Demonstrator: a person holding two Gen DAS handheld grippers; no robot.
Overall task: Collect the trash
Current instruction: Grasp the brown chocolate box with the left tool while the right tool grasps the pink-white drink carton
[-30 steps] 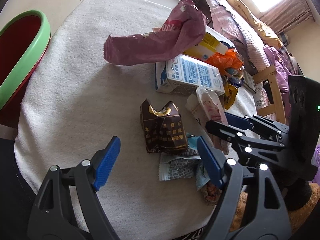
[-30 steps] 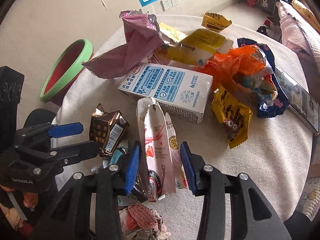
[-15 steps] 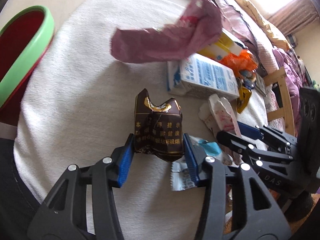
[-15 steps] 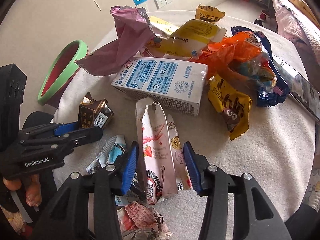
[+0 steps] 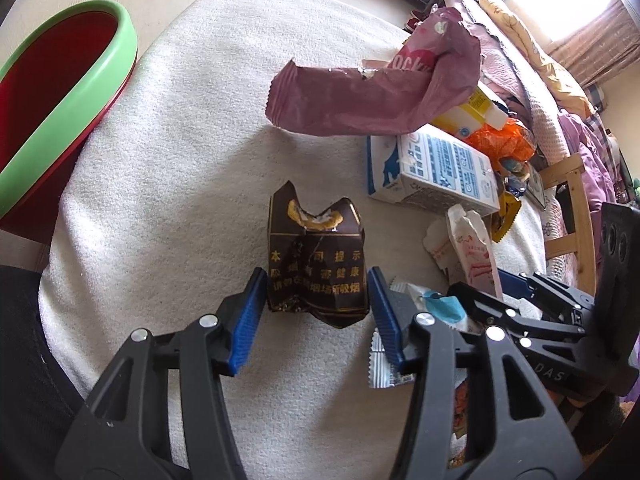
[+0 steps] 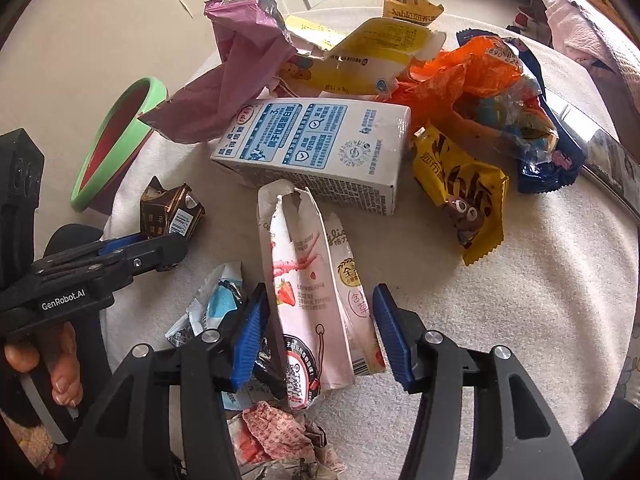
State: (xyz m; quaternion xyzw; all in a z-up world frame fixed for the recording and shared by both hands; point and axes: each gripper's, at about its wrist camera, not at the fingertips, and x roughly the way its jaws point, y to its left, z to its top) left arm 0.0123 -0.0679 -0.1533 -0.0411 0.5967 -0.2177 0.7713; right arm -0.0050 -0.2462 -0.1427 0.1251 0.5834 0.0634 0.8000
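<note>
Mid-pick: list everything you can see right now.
cigarette pack: 1, brown, between left tool's jaws
strawberry carton: 1, pink, between right tool's jaws
milk carton: 1, white-blue, lying mid-table
big bag: 1, mauve, draped behind milk carton
yellow packets: 3, behind and right of milk carton
orange bag: 1, right of milk carton
small wrapper: 1, white-blue, between the tools
basin: 1, green rim, red inside, beside table
table cover: 1, white
left tool: black, blue pads, jaws have just been opening, around pack
right tool: same, jaws have just been opening, around carton
</note>
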